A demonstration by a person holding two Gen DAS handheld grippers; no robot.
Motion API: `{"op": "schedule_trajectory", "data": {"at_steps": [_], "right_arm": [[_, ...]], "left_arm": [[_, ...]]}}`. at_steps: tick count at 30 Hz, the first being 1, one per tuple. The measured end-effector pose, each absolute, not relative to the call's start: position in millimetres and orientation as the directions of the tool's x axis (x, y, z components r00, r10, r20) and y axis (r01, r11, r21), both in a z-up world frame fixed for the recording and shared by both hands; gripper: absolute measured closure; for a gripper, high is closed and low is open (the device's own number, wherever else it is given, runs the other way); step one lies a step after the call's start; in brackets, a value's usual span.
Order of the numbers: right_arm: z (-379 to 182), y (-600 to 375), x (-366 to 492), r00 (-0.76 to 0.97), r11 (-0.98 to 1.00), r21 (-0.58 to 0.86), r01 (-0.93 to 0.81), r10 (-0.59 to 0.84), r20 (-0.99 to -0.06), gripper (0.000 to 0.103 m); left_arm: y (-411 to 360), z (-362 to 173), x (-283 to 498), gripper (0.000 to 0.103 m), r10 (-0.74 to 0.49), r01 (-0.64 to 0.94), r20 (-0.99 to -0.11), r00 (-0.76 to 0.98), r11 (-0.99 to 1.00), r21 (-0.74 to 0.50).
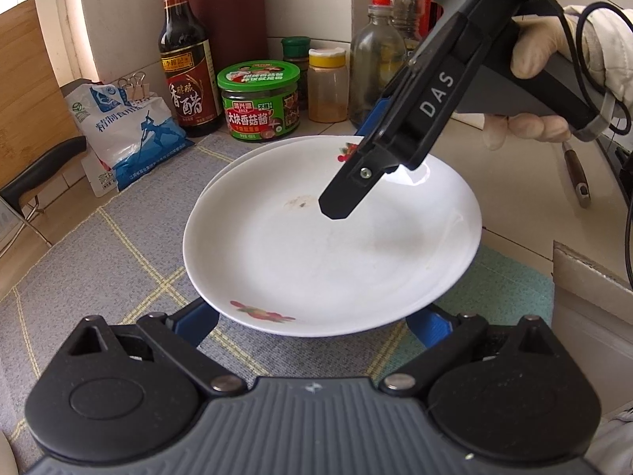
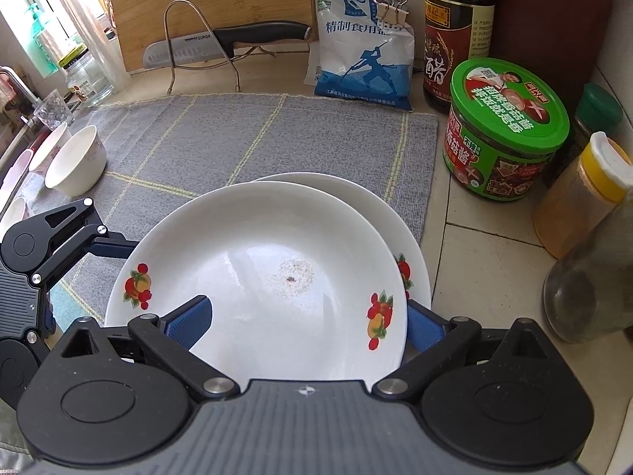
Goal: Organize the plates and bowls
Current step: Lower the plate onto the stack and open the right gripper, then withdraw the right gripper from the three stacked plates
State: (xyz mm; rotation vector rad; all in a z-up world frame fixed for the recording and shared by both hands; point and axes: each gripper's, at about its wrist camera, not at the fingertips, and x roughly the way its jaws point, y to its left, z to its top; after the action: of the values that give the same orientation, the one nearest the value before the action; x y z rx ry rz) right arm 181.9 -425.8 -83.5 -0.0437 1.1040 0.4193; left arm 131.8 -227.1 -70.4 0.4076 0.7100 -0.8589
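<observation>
A white plate with fruit decals (image 1: 332, 237) (image 2: 261, 281) lies on top of a second white plate (image 2: 368, 202) on the grey mat. My left gripper (image 1: 312, 328) is open, its blue fingers under the top plate's near rim. My right gripper (image 2: 308, 324) straddles the plate's rim, one blue finger (image 2: 190, 324) over the inside and one outside; whether it presses the rim I cannot tell. In the left wrist view it (image 1: 336, 206) reaches in from the upper right. White bowls (image 2: 77, 166) stand at the mat's left edge.
A grey checked mat (image 2: 257, 134) covers the counter. Behind it stand a vinegar bottle (image 1: 186, 63), a green-lidded jar (image 2: 506, 130), a salt bag (image 2: 360, 47), spice jars (image 2: 585, 198), and a knife on a rack (image 2: 221, 45) before a cutting board.
</observation>
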Motion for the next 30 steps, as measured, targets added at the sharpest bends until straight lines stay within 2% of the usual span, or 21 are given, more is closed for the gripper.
{"op": "schedule_trajectory", "data": {"at_steps": [15,20,24,27,30], "right_arm": [[-76,-425,171,0.408,0.933,0.076,-0.351,0.225,-0.885,0.000],[-68,-419,163,0.446,0.933,0.031,-0.359,0.201,-0.872,0.000],[-59,-402,152,0.533,0.929,-0.090,-0.358,0.124,-0.837,0.000],[-46,-384,140,0.625,0.913,-0.197,-0.356,0.076,-0.777,0.000],[-33,-367,127,0.701,0.890,-0.279,-0.360,0.061,-0.711,0.000]], "left_arm": [[-228,-71,134,0.002,-0.555,0.799,-0.709,0.435,0.600,0.021],[-223,-67,129,0.002,-0.555,0.792,-0.688,0.469,0.608,0.049],[-211,-54,121,0.002,-0.586,0.775,-0.627,0.513,0.631,0.044],[-195,-37,110,0.001,-0.614,0.746,-0.536,0.579,0.664,0.046],[-179,-21,106,0.001,-0.595,0.697,-0.484,0.642,0.716,0.045]]}}
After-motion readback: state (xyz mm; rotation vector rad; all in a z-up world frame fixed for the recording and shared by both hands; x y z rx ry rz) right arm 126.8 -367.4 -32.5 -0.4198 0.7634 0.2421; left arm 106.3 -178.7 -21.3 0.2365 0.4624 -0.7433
